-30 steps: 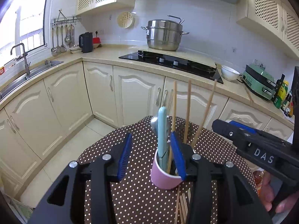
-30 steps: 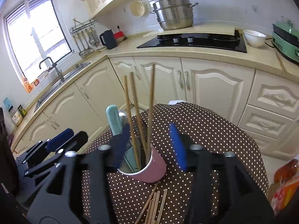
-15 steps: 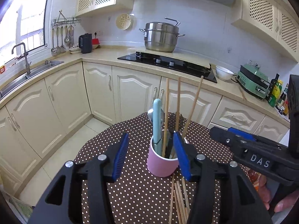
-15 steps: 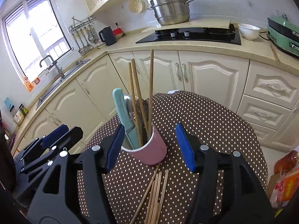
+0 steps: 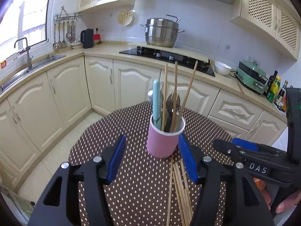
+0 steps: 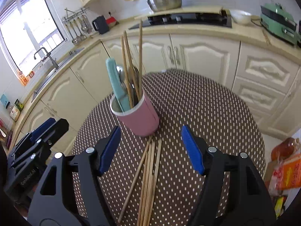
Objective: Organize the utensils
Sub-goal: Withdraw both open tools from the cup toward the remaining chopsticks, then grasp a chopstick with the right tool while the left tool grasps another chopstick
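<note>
A pink cup (image 5: 163, 141) (image 6: 138, 115) stands upright on the round polka-dot table (image 5: 105, 131) (image 6: 207, 103). It holds three wooden chopsticks (image 5: 175, 86) (image 6: 140, 56), a teal-handled utensil (image 5: 156, 101) (image 6: 114, 81) and metal spoons. Several loose chopsticks (image 5: 178, 184) (image 6: 149, 175) lie on the cloth in front of the cup. My left gripper (image 5: 153, 162) is open and empty, just short of the cup. My right gripper (image 6: 150, 150) is open and empty above the loose chopsticks. Each gripper shows in the other's view, the right (image 5: 233, 148) and the left (image 6: 47, 128).
Kitchen cabinets (image 5: 131, 82) and a counter with a hob and steel pot (image 5: 161, 33) run behind the table. A sink (image 5: 24, 66) is at the left. Orange packets (image 6: 286, 169) lie beyond the table's right edge.
Both grippers have pulled back from the cup and away from its sides. The cup now stands free ahead of the fingertips, and more of the loose chopsticks show.
</note>
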Demonstrator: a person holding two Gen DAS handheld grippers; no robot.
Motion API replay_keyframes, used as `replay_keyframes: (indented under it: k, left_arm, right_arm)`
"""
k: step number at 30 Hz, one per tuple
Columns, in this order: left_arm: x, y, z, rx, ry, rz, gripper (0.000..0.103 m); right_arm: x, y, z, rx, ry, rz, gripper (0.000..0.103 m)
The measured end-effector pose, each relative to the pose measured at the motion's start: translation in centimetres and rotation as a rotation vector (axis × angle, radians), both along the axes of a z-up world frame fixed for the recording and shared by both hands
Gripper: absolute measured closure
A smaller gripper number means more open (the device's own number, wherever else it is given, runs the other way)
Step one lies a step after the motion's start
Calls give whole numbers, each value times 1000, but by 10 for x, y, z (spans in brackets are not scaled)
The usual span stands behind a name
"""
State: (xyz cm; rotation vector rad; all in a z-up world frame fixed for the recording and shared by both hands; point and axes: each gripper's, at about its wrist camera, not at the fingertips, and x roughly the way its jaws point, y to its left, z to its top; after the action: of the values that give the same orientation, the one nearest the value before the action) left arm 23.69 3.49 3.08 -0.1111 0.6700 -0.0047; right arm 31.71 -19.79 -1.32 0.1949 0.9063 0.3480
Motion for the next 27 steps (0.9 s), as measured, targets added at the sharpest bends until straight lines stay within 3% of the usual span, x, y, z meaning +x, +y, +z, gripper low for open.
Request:
replay_keyframes:
  k: [11,19,27]
  left_arm:
    - [-15,0,-56,-27,122,-7,46]
    - [-11,-1,-96,-35,224,-21,46]
    - [-4,-2,-118,-53,277,-16,46]
  right_arm:
    - [-12,2,-69,-29,172,-1,36]
    - [1,7,-114,-51,292,-23,36]
    - [16,29,-117,-173,238,-27,36]
